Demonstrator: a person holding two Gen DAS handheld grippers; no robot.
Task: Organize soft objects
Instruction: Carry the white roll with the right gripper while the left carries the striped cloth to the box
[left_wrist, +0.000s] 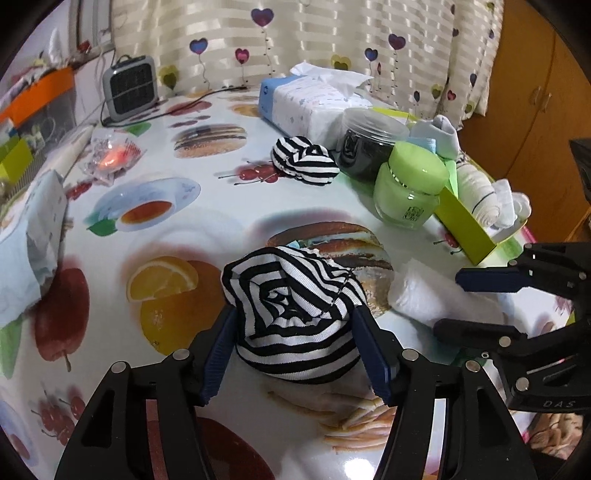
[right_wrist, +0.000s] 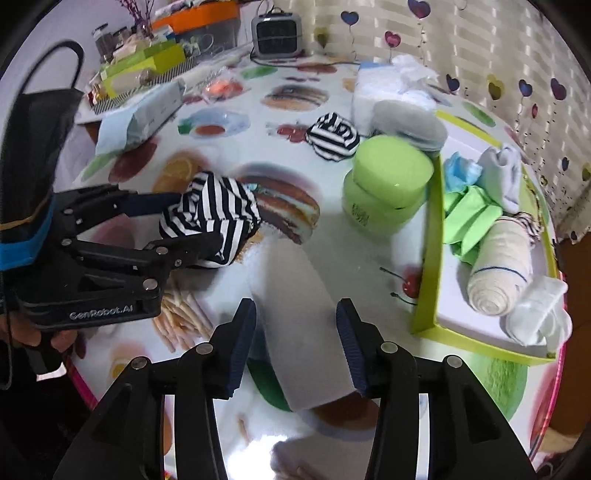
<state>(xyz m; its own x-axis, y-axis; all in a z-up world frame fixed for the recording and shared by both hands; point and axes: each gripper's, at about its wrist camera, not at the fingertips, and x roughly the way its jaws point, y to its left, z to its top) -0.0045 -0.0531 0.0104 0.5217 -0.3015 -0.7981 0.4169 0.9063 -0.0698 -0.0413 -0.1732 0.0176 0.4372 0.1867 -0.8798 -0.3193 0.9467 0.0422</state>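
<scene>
Big round desk (left_wrist: 221, 192) w/ a fruit-and-burger print cloth carries everything; at its right edge sits a lime-rimmed tray (right_wrist: 432, 258) already holding rolled socks and a green cloth, w/ a green jar (right_wrist: 388, 184) just beside its left wall. Left tongs (left_wrist: 295, 336) are clamped on a bunched black-and-white striped cloth (left_wrist: 295, 314) at the desk's near side, pads pressed into both flanks, while a second striped bundle (left_wrist: 304, 158) lies further back nr the tissue pack (left_wrist: 306, 99). Right tongs (right_wrist: 295, 343) straddle a white folded cloth (right_wrist: 295, 325) lying flat on the desk, jaws parted, right pad apparently touching its edge, left pad clear, so released.
</scene>
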